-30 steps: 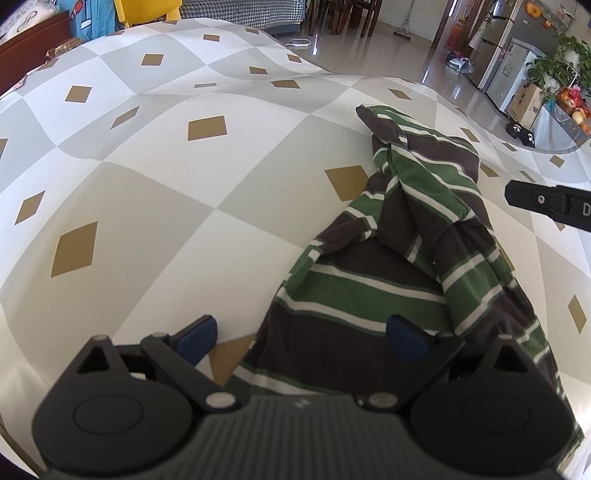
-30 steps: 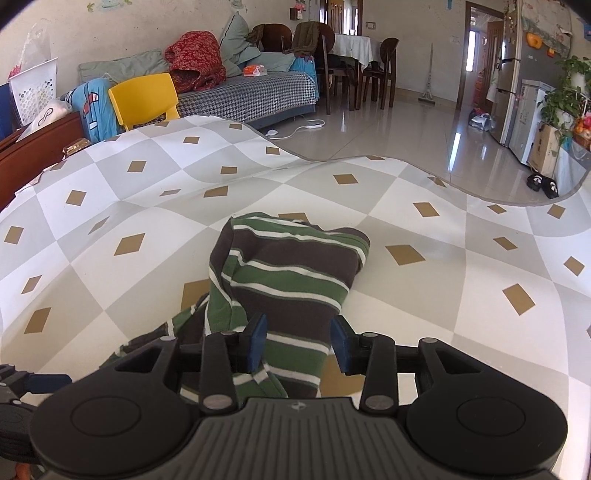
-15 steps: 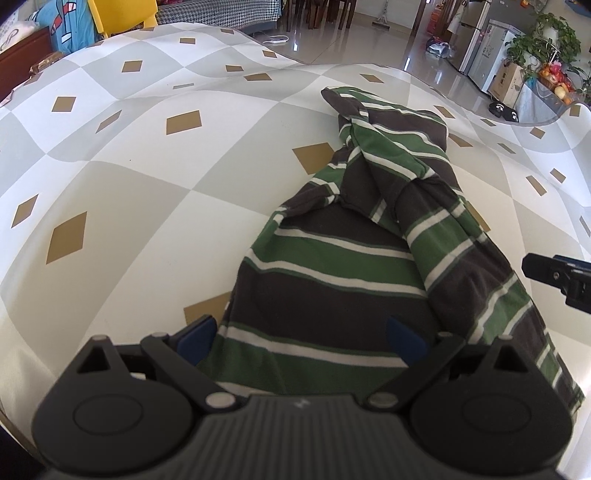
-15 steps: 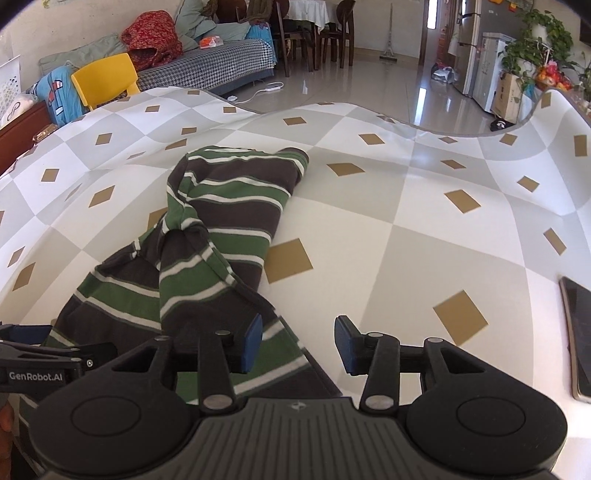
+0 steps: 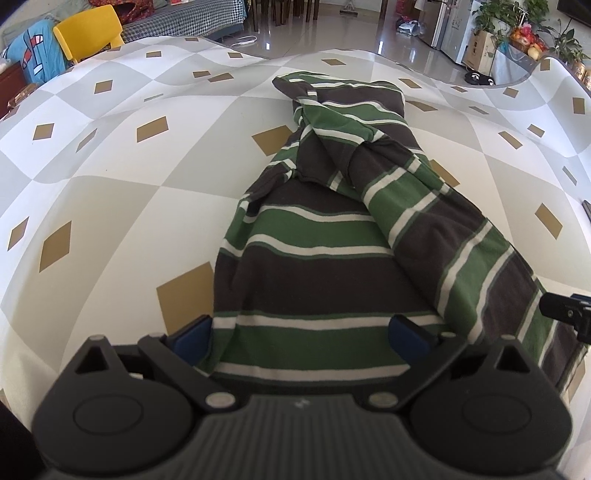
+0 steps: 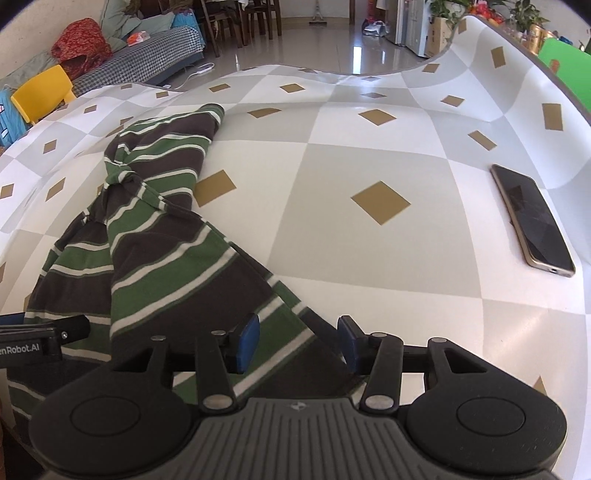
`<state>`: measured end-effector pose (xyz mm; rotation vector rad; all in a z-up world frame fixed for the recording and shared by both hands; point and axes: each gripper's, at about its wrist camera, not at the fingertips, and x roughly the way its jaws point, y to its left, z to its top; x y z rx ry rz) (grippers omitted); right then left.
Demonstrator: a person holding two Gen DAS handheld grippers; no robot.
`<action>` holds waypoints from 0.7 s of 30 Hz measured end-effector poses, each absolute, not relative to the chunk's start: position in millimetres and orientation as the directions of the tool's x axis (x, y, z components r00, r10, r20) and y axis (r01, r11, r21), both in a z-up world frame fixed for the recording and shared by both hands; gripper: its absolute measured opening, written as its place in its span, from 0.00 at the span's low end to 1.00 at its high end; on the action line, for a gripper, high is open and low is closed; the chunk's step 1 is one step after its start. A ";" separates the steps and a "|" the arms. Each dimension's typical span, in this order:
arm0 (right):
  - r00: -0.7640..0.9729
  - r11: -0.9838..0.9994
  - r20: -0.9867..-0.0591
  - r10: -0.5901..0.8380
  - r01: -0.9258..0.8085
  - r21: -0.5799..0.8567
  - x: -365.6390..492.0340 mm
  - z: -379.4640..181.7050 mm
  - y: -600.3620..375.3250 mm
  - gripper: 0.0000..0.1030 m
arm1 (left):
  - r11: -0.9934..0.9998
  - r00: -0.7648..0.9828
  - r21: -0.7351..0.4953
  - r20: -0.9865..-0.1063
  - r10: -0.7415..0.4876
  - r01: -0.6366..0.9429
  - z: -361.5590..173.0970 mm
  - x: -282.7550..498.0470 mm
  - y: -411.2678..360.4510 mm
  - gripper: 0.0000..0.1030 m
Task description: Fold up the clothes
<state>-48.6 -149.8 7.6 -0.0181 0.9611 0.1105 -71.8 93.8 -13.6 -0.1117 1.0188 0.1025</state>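
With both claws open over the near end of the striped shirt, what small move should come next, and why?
Probably lower both claws and close them on the near hem. The striped shirt lies bunched and twisted on the table. The left claw straddles the hem wide open, and the right claw, whose jaws have just been opening, sits over the right corner, pads not pressing.

Both wrist views look steeply down, close over one striped garment (image 5: 332,258).

I'm seeing garment (image 5: 332,266) showing dark brown, green, white stripes | tablecloth (image 6: 369,240) showing white-grey checks with tan diamonds | gripper pads (image 6: 248,341) showing blue | phone (image 6: 532,221) showing black, gold-edged | chair (image 5: 88,29) showing yellow
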 end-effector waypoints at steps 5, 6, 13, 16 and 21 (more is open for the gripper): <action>0.583 0.999 -0.811 0.047 -0.015 0.046 -57.4 5.9 -162.1 0.47 | 0.990 0.518 -0.038 -0.855 0.037 -0.134 -12.7 -76.1 91.6 0.97; 0.584 0.999 -0.811 0.038 -0.002 0.046 -58.4 4.5 -163.3 0.48 | 0.991 0.518 -0.035 -0.855 0.039 -0.133 -12.9 -76.2 90.9 0.98; 0.611 1.000 -0.791 -0.009 0.004 -0.008 -64.5 -2.4 -155.7 0.52 | 0.991 0.516 -0.013 -0.855 0.059 -0.136 -17.1 -73.2 88.8 1.00; 0.615 0.998 -0.788 -0.021 0.056 0.016 -69.2 -0.6 -161.0 0.52 | 0.990 0.518 -0.004 -0.853 0.070 -0.141 -18.0 -72.8 89.9 1.00; 0.604 0.995 -0.796 -0.034 0.096 0.031 -77.0 -3.6 -166.5 0.53 | 0.989 0.526 0.000 -0.847 0.079 -0.149 -16.1 -74.0 89.6 1.00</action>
